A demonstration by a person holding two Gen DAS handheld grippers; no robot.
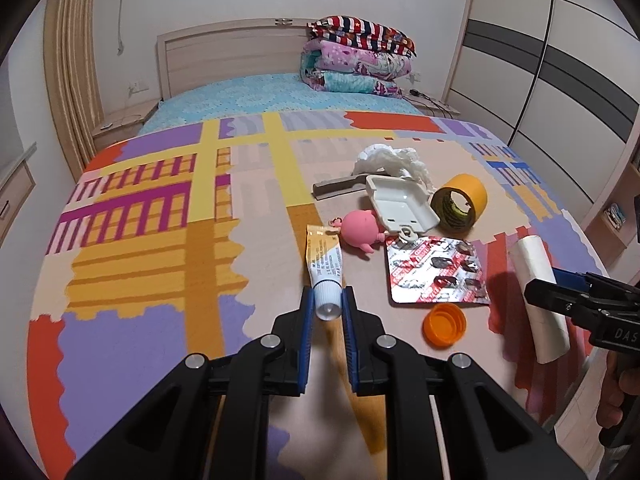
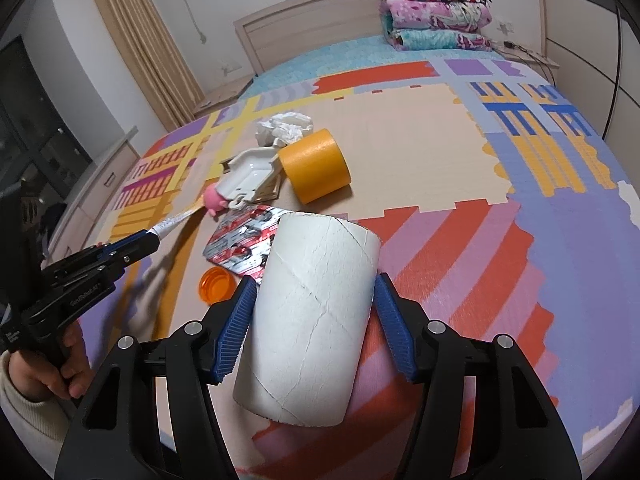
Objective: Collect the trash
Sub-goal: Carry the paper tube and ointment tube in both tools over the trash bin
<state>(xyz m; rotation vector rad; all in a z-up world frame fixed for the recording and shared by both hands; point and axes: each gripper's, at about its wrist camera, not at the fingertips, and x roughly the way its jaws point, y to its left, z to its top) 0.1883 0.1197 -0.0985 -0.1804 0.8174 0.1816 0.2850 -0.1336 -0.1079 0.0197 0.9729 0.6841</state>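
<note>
From the left wrist view, the left gripper (image 1: 328, 304) had its two blue fingers (image 1: 307, 312) narrowed onto the capped end of one small tube (image 1: 323, 264), which lay on the patterned mat (image 1: 140, 240) covering the bed. Beyond it lay one of each: a pink toy (image 1: 360, 232), a white plastic tray (image 1: 402, 204), a crumpled tissue (image 1: 390, 158), a roll of yellow tape (image 1: 460, 200), a foil blister pack (image 1: 436, 272), an orange bottle cap (image 1: 445, 324) and a grey comb (image 1: 340, 188). At the right edge the right gripper (image 1: 548, 292) met one cardboard tube (image 1: 540, 280). The right wrist view showed that grasp closely: the right gripper (image 2: 316, 300) stood fairly wide, its fingers (image 2: 240, 320) pressed against both sides of the cardboard tube (image 2: 312, 320), near the mat's front edge. Here the comb was hidden, while the left gripper (image 2: 150, 236) appeared from the side, and a stack of three folded blankets (image 2: 434, 12) rested at the headboard.
</note>
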